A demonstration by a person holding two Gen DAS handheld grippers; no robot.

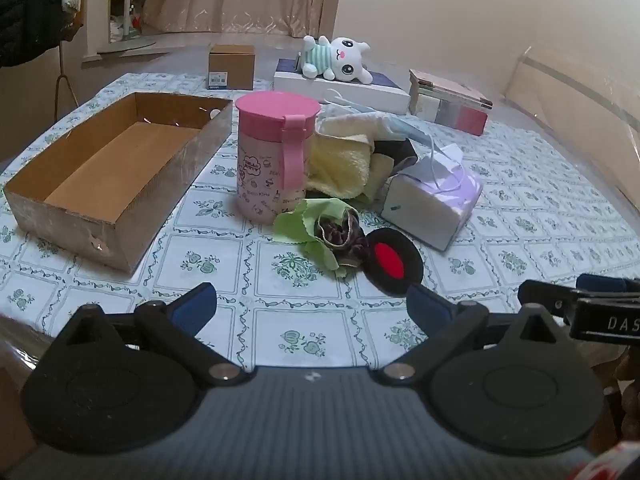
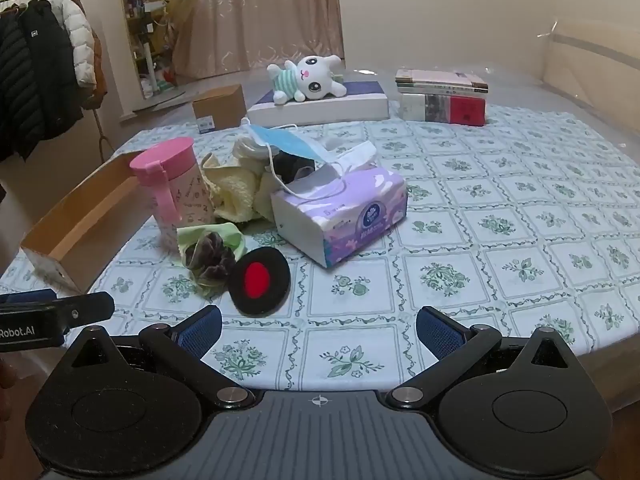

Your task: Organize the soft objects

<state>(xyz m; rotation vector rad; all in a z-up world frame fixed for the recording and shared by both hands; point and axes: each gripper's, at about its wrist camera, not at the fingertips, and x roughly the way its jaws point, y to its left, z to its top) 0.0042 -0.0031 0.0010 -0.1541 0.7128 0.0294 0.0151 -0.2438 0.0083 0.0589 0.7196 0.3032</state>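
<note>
While the cardboard box (image 1: 120, 168) is sitting empty, I am holding both tongs (image 1: 312, 304) (image 2: 318, 326) wide apart, grasping nothing; the yellow towel (image 1: 340, 164), face mask (image 2: 288, 142) and scrunchie (image 1: 342, 236) are waiting on the bench (image 1: 280, 320).

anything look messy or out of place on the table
Yes. A blue face mask is draped over the tissue pack, its ear loop trailing down the side. Yellow towels lie crumpled behind the pink cup, while the cardboard box holds nothing.

Dim warm indoor light, soft shadows, strong fisheye bending at edges, dark corners, slight blur
</note>
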